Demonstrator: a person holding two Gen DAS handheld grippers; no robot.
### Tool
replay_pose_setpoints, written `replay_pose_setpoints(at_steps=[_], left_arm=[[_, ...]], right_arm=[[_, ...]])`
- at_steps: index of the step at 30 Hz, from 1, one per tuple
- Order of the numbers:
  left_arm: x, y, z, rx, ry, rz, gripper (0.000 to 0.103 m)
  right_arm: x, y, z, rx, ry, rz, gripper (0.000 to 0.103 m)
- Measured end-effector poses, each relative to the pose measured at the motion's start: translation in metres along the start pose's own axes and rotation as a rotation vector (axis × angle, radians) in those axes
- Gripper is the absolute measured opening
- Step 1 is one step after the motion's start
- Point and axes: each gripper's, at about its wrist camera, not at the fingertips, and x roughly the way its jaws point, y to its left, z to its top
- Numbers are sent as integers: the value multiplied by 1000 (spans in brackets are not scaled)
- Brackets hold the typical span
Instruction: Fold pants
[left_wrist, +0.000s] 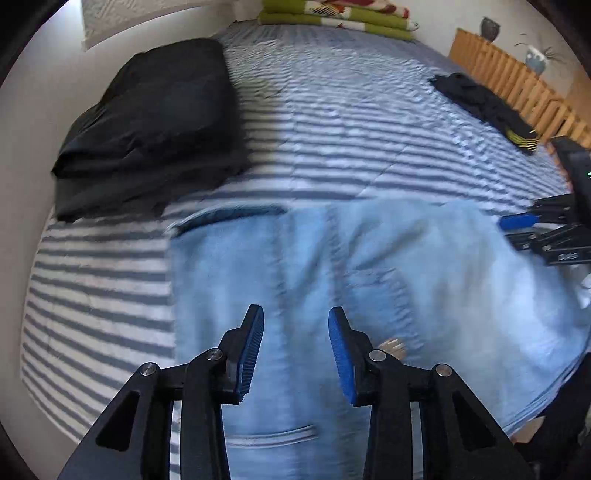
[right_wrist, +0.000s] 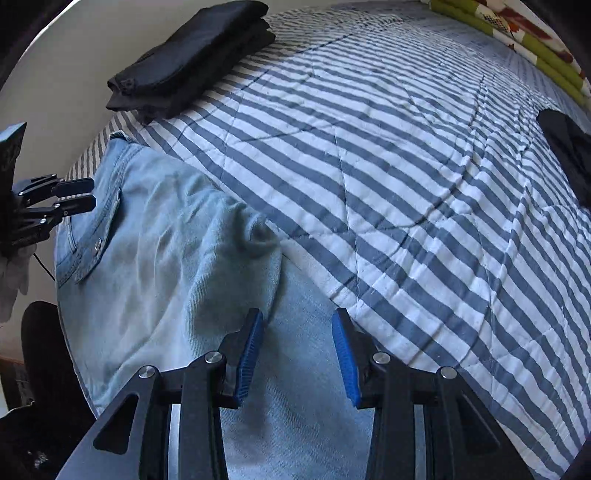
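Note:
Light blue jeans (left_wrist: 369, 266) lie spread on the striped bedspread (left_wrist: 332, 122), waistband and a pocket toward the left. In the left wrist view my left gripper (left_wrist: 295, 310) hovers over the denim, open, with nothing between its blue pads. At that view's right edge my right gripper (left_wrist: 511, 230) shows over the jeans' right side. In the right wrist view the jeans (right_wrist: 166, 258) fill the lower left. My right gripper (right_wrist: 298, 313) stands open over their rumpled edge, where denim meets bedspread. My left gripper (right_wrist: 88, 192) shows at the far left by the waistband.
A folded pile of black clothes (left_wrist: 155, 122) sits at the bed's far left, by the white wall. Another black garment (left_wrist: 484, 107) lies at the far right, beside a wooden slat fence (left_wrist: 517, 81). A green patterned blanket (left_wrist: 332, 18) is stacked at the head.

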Motion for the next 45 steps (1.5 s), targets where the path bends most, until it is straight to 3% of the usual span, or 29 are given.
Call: replay_pose_setpoints(at_steps=[3,6,10,12,18,21,22,24,25,28,29,30,36,39,42,43,45], left_arm=[[1,-55,33,57,-11,-168,40],[20,-104,55,96,35,-282,40],[49,-137,72,122,83,-267,40],[63,-141,72,101,118,-270,38],[63,-133,67,84,121,-275,35],[56,-137,70,141,103,-230,35],[61,-136,70,143,123,-225,36],[70,-129,67,113,164,-205,35],[75,-128,64,112,176,-200,35],[84,-126,52,135,197,-174,35],[83,-124,50,135,196,-177,35],[82,-122,49,131,195,-181,35],[54,-115,53,93,161,-256,36],[33,-119,58,70,136,-316,43],[21,-130,64,44,121,-374,44],[22,-137,66,50,126,-380,44],[30,-150,67,93,137,-311,44]], right_arm=[[-10,-12,7,8,-48,27,36],[-6,-22,5,-16,5,86,36],[-1,-29,-10,1,46,147,35],[-5,-29,-16,17,38,193,0],[-29,-7,-28,-38,-41,208,0],[-35,-8,-23,-75,-102,123,3],[-32,-15,-18,-67,-86,109,7],[-20,-26,-10,-60,-51,101,45],[-14,-29,-8,-68,-43,96,48],[4,-37,-9,-58,13,100,46],[2,-36,-11,-61,-10,96,33],[0,-35,-12,-56,-1,112,4],[-42,-20,-39,-14,-98,183,3],[-59,-3,-55,-25,-150,181,3],[-60,13,-64,-40,-149,223,3],[-55,20,-66,-52,-138,225,3],[-45,30,-69,-81,-117,207,3]])
